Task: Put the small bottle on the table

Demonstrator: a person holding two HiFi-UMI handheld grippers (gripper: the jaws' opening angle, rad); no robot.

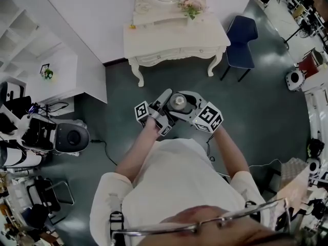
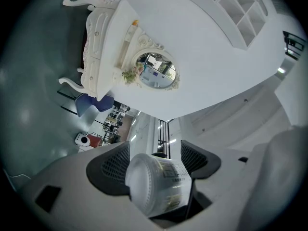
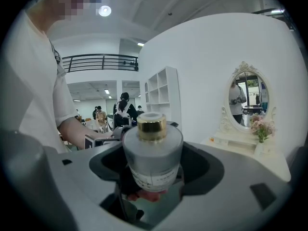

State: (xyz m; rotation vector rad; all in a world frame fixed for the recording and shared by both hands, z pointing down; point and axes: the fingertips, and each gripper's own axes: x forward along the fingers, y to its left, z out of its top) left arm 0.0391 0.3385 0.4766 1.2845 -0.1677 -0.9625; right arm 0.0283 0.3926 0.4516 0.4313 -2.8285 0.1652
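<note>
The left gripper (image 2: 153,161) is clenched on the small bottle (image 3: 153,153), whose pale round base faces its camera between the two dark ribbed pads. The right gripper (image 3: 154,163) grips the same bottle from the other side, its jaws against the frosted grey body just above the printed label. A gold cap (image 3: 152,125) closes the bottle; what is inside cannot be told. In the head view both grippers meet in front of the person's chest, over the dark floor (image 1: 256,106), with the bottle well apart from the white dressing table (image 1: 174,37). On that table stand an oval mirror and pink flowers (image 1: 192,5). A blue chair (image 1: 241,40) stands beside it, and white shelves (image 1: 31,29) are off to the left
</note>
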